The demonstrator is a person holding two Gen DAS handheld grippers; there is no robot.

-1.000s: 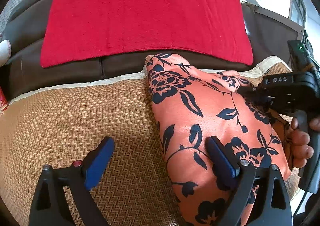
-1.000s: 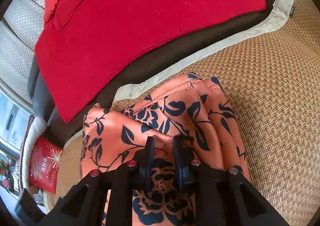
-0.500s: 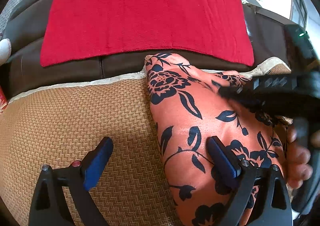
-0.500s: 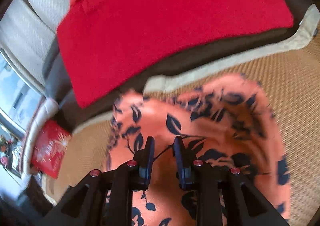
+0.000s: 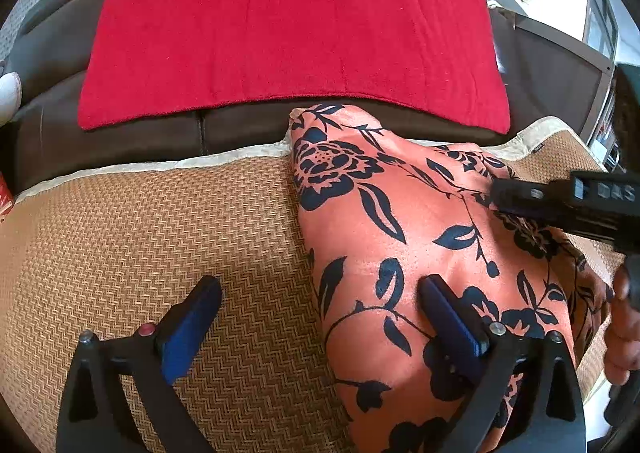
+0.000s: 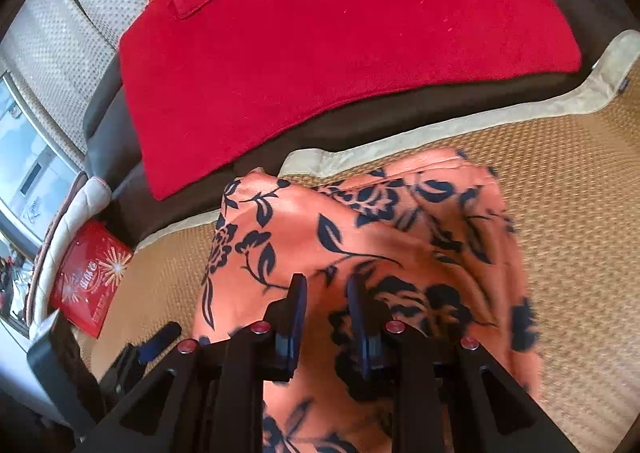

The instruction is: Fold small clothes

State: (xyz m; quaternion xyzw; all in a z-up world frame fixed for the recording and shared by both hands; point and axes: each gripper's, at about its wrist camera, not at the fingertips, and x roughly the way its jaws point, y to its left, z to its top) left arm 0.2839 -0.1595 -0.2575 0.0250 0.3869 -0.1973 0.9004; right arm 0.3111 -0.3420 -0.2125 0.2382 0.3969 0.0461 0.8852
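An orange garment with a dark blue flower print (image 5: 404, 237) lies in a bunched strip on a woven tan mat (image 5: 160, 237). My left gripper (image 5: 320, 317) is open wide, straddling the garment's left edge, its right finger (image 5: 448, 317) on the cloth and its left finger over bare mat. My right gripper (image 6: 326, 313) is nearly closed, pinching a fold of the garment (image 6: 360, 237) and holding it raised above the mat (image 6: 572, 193). The right gripper's body also shows in the left wrist view (image 5: 560, 209), over the garment's right side.
A red towel (image 5: 288, 33) is draped over the dark brown sofa back (image 5: 140, 133) behind the mat. A red packet (image 6: 88, 281) lies at the mat's left end by a pale cushion. A hand (image 5: 624, 325) holds the right gripper's handle.
My right gripper has lifted and swung left with the garment fold in it, spreading the cloth wider. My left gripper has stayed open in place.
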